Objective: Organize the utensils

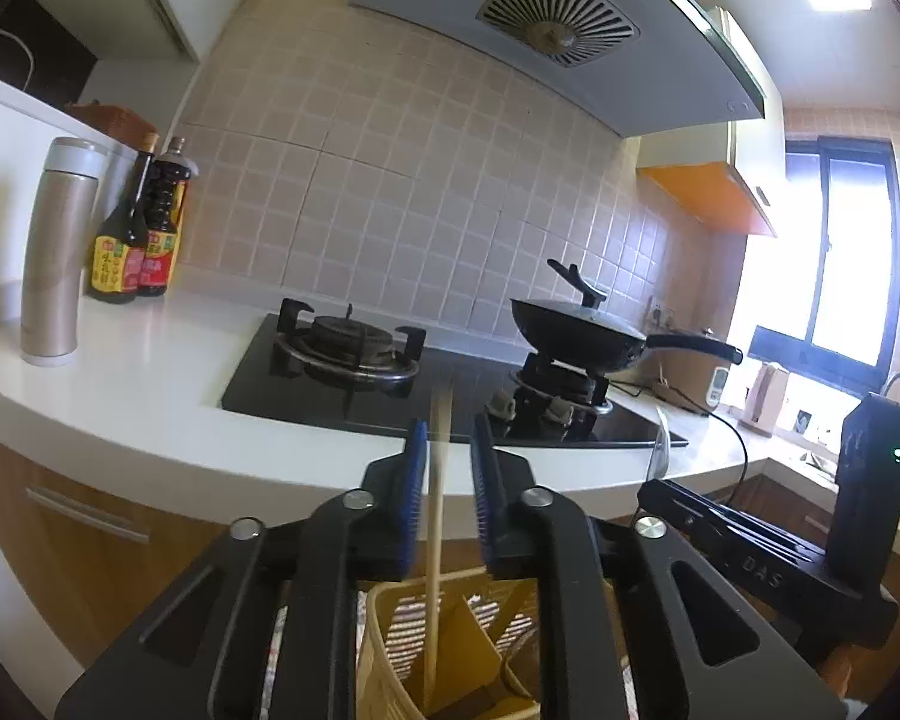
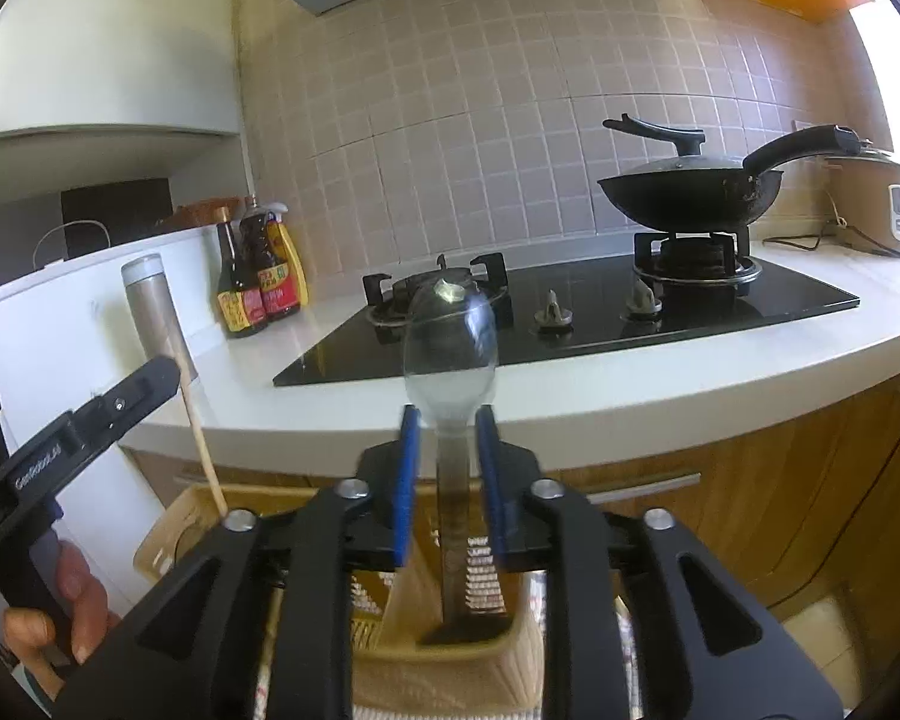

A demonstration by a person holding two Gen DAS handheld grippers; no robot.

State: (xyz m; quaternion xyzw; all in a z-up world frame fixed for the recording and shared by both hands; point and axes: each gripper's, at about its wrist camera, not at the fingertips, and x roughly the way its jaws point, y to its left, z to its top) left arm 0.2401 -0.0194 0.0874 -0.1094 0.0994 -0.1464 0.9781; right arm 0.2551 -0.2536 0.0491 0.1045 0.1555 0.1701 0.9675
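Slatted beige utensil holder (image 1: 390, 648) being cut off by lower frame edge and gripper bodies; base hidden. Left gripper (image 1: 444, 438) standing slightly open, wooden chopstick (image 1: 433, 540) upright between blue pads, gap showing on right side, lower end sitting in holder compartment. Right gripper (image 2: 447, 420) standing slightly open around metal spoon (image 2: 450, 336) handle, bowl up; contact unclear, handle end resting in holder.
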